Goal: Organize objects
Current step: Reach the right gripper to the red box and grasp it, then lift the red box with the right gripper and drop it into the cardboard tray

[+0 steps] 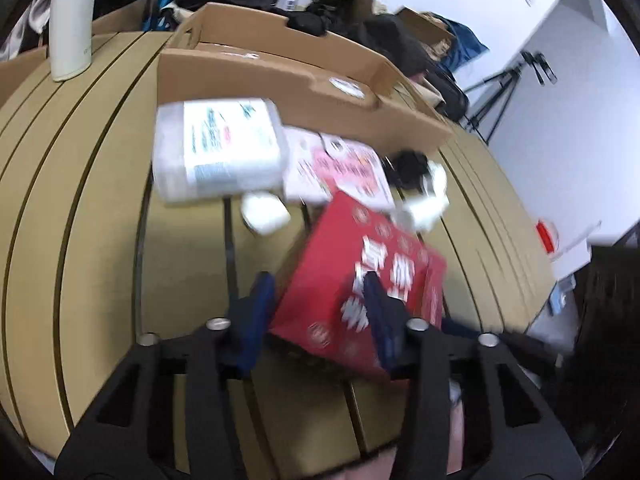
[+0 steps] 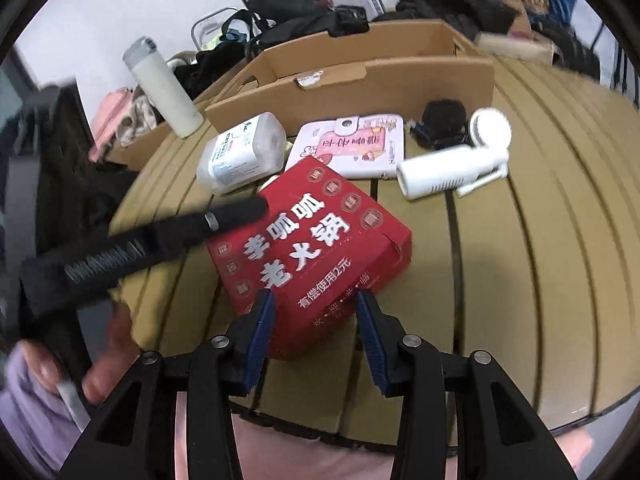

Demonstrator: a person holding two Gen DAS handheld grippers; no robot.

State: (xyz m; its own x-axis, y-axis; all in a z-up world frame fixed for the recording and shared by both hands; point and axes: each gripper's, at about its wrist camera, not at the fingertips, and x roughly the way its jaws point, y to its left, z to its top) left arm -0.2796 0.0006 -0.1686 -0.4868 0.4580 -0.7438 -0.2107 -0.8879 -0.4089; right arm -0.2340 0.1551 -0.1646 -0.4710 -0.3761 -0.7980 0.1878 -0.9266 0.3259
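Right wrist view: both our grippers sit wide around the red box, so we should squeeze evenly.

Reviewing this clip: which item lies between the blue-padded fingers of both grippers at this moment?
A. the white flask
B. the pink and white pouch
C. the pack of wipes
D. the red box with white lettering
D: the red box sits between the spread fingers of the right gripper and also between those of the left gripper; whether either has clamped it is unclear.
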